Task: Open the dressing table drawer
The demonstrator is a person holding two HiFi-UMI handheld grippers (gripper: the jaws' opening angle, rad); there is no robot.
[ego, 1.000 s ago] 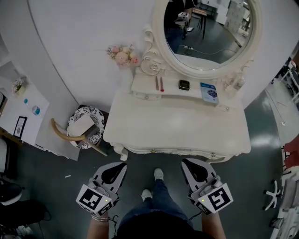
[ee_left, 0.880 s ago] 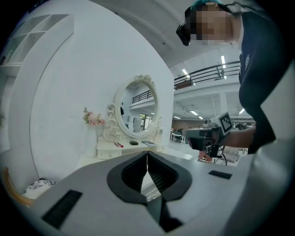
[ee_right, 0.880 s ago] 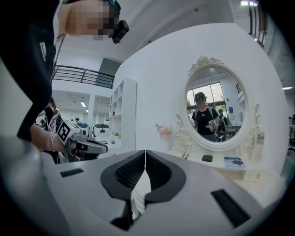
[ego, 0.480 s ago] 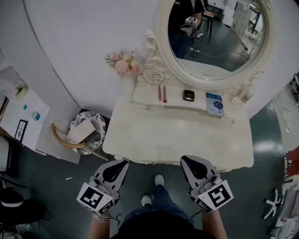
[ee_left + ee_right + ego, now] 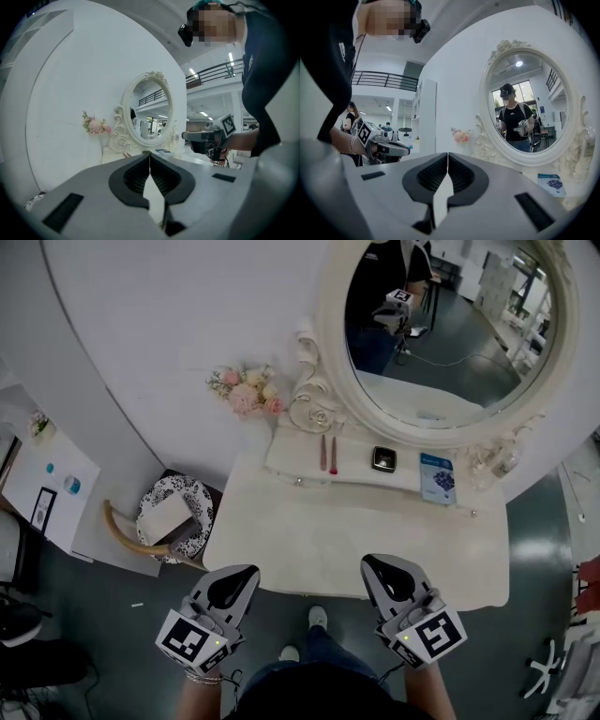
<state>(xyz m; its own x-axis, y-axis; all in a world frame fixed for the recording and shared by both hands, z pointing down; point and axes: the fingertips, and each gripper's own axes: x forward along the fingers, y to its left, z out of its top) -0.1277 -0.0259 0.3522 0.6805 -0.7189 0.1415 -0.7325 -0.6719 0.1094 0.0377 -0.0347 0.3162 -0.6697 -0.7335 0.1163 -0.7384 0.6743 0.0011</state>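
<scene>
Cream paint over carved wood: faced a table [image 5: 356, 540] set against a curved white wall [image 5: 169, 324], with an oval mirror [image 5: 450, 324] rising from its back. Lost the drawer under the top's near edge in the head view, so could not make out its front.

Held the left gripper [image 5: 246, 571] and right gripper [image 5: 373, 566] side by side and well apart, tips pointing at the table and overlapping its near edge from above. Could not tell any touch with the top. Found both pairs of jaws closed tip to tip in their own views, with nothing between them.

Noted on the raised back shelf [image 5: 354, 465] two thin sticks [image 5: 327, 453], a small dark box [image 5: 382, 458] and a blue booklet [image 5: 437, 476]. Spotted pink flowers [image 5: 246, 390] just left of the mirror's frame and a patterned stool [image 5: 173, 512] beside the table's left end. Caught light shoes [image 5: 318, 617] on the dark floor [image 5: 94, 596] between the grippers, and in the mirror a person's reflection holding a gripper.
</scene>
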